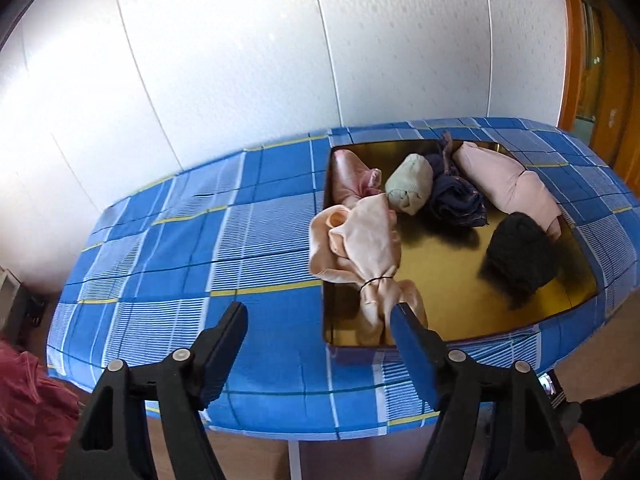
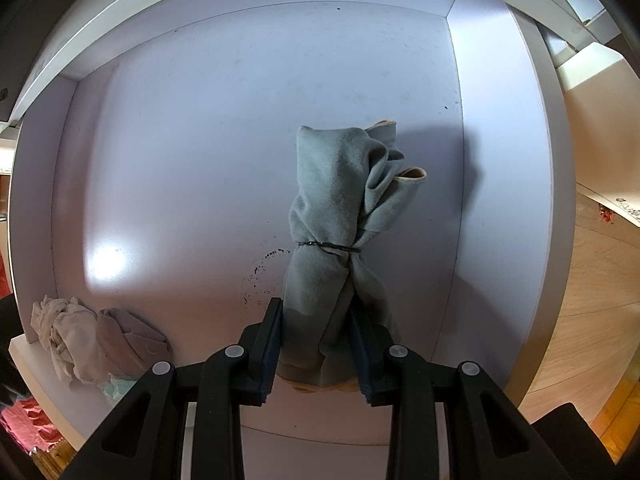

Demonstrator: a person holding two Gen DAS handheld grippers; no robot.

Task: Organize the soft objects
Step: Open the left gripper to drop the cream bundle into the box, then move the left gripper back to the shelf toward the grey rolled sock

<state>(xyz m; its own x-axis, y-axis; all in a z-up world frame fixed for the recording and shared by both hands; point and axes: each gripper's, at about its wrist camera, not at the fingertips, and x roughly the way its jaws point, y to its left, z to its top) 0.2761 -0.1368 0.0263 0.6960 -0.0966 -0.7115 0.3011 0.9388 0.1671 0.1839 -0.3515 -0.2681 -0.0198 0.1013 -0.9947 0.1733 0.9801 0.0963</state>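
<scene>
Grey-green cloth bundle gripped inside a white compartment; more soft bundles wait in a gold tray.

The right gripper point(image 2: 316, 344) has its jaws closed on the lower end of a soft, felt-like grey-green cloth bundle point(image 2: 340, 216), cinched at the waist by a thin black band point(image 2: 328, 246) and flaring into loose folds above, held against the smooth white shelf interior point(image 2: 240, 120). Crumpled beige cloths point(image 2: 100, 344) lie in the shelf's lower left corner. The left gripper point(image 1: 320, 320) hangs with jaws wide apart, holding nothing, above the blue plaid tablecloth point(image 1: 180, 240). Just beyond it, a glossy gold tray point(image 1: 440, 264) holds a satiny peach bundle point(image 1: 360, 240) draped over its near-left rim, a pale green roll point(image 1: 410, 186), a dark navy cloth point(image 1: 452, 196), a fuzzy black ball point(image 1: 520, 256) and a pink roll point(image 1: 508, 180).
</scene>
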